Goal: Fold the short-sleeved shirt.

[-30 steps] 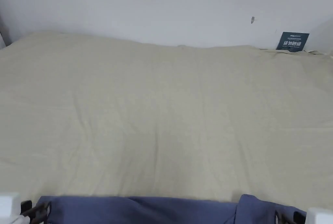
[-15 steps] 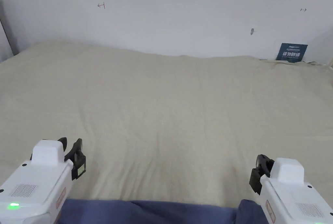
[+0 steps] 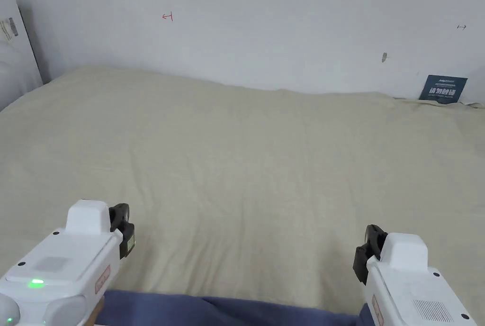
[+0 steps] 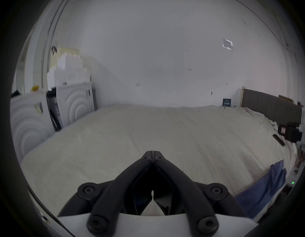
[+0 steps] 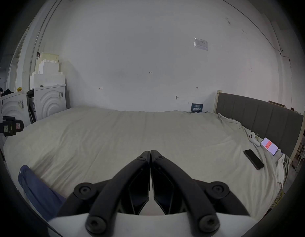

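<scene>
A blue shirt (image 3: 227, 310) lies along the near edge of the beige bed (image 3: 265, 161), between the two grippers; it also shows at the side in the left gripper view (image 4: 266, 187) and the right gripper view (image 5: 37, 194). My left gripper (image 3: 122, 225) hovers over the bed at the near left, above the shirt's left end. My right gripper (image 3: 369, 251) hovers at the near right. In their own views the left gripper (image 4: 153, 152) and right gripper (image 5: 150, 152) have jaws closed together with nothing between them.
A white wall stands behind the bed, with a dark card (image 3: 443, 89) leaning on it at the back right. Two phones (image 5: 253, 159) and a white controller (image 5: 254, 139) lie near the grey headboard (image 5: 261, 119) on the right. White appliances (image 5: 47, 102) stand to the left.
Both grippers have risen from the shirt's ends at the bottom edge and now hover over the bed with nothing held. The head camera has tilted up.
</scene>
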{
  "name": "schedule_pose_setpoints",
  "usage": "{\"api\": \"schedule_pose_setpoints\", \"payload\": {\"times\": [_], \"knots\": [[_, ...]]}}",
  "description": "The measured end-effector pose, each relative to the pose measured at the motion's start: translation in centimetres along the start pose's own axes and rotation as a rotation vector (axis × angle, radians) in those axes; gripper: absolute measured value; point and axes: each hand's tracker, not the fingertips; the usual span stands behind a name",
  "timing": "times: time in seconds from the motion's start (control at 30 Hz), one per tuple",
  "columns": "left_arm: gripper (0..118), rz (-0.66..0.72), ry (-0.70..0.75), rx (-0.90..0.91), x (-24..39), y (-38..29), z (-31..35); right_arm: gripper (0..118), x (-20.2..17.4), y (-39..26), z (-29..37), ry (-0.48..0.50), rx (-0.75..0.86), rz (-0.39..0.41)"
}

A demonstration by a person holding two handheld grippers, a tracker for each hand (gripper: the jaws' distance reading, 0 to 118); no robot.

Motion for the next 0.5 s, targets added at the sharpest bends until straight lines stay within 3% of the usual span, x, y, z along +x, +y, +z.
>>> {"api": "schedule_pose_setpoints", "payload": {"times": [0.33,0.43,0.5], "knots": [[1,0.179,-0.248,-0.415,-8.0,-1.6,0.1,1,-0.4,-0.4,-0.4,0.023,-0.036,0.020],[15,0.205,-0.294,-0.515,-10.0,-2.6,0.2,1,-0.5,-0.6,-0.4,0.031,-0.043,0.016],[18,0.203,-0.292,-0.564,-11.1,-3.5,-0.1,1,-0.6,-0.8,-0.4,0.035,-0.051,0.012]]}}
